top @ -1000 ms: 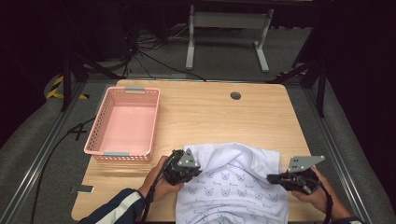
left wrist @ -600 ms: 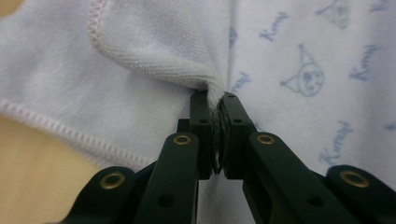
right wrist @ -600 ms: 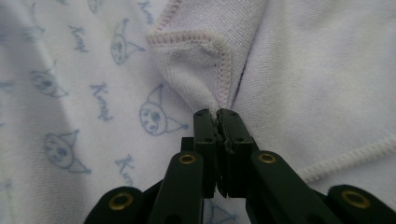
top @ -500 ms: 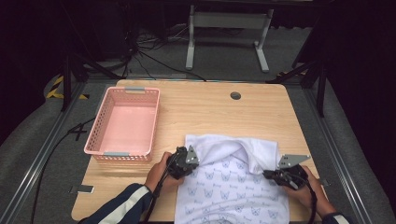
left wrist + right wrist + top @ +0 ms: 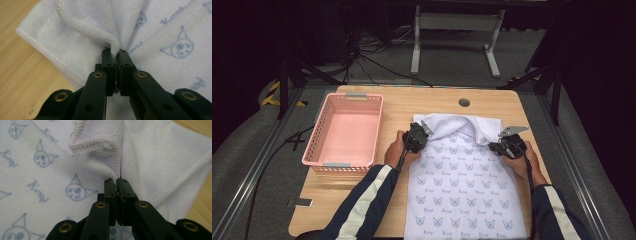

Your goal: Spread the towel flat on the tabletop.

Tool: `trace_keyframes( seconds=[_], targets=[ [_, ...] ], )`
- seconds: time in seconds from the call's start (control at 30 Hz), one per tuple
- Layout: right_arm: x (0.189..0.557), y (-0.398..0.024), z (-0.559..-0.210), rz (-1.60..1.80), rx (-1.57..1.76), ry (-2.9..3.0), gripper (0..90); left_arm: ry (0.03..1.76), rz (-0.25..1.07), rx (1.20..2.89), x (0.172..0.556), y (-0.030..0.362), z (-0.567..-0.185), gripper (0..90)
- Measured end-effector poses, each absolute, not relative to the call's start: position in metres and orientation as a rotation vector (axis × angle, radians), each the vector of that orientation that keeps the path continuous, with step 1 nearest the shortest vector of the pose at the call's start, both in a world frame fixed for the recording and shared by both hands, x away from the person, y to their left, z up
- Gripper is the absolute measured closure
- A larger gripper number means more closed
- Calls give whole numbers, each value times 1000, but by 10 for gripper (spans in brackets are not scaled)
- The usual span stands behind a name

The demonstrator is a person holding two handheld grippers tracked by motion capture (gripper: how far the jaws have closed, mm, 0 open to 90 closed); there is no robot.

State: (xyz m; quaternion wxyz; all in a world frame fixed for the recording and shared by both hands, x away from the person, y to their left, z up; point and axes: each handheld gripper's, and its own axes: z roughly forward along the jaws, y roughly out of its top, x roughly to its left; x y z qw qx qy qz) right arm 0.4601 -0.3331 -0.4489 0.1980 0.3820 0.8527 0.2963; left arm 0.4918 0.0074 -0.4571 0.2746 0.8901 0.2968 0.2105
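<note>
A white towel [image 5: 464, 180] with small blue cat-face prints lies on the wooden table [image 5: 397, 105], its far end folded back toward me. My left gripper [image 5: 416, 137] is shut on the towel's left corner, and the pinched terry cloth [image 5: 110, 32] bunches up right at its tips [image 5: 114, 52]. My right gripper [image 5: 506, 146] is shut on the right corner, its tips [image 5: 116, 180] clamping the stitched hem [image 5: 116, 157]. Both grippers sit over the towel about a third of the way down from its far edge.
A pink plastic basket [image 5: 324, 145] stands on the left part of the table, beside the towel. A round cable hole [image 5: 464, 102] is near the table's far edge. A metal stand [image 5: 454, 22] stands on the floor beyond.
Both grippers have travelled away from me across the table, pulling the towel out longer and flatter toward the far edge; the fold of plain cloth is now narrower at the top.
</note>
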Motion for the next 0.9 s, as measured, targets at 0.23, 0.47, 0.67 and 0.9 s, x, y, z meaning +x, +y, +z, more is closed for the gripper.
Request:
trace_keyframes(
  seconds=[0.23, 0.47, 0.67, 0.9],
  targets=[
    [499, -326, -448, 768, 1133, 2313, 870, 869, 627, 2375, 522, 1, -457, 862],
    [516, -320, -446, 739, 1163, 2283, 869, 941, 659, 2397, 538, -6, -452, 861],
    [494, -337, -408, 937, 1089, 2220, 870, 792, 674, 2278, 513, 2, -396, 860],
    [433, -357, -367, 1124, 871, 2254, 868, 564, 650, 2199, 449, 33, -352, 854]
  ],
)
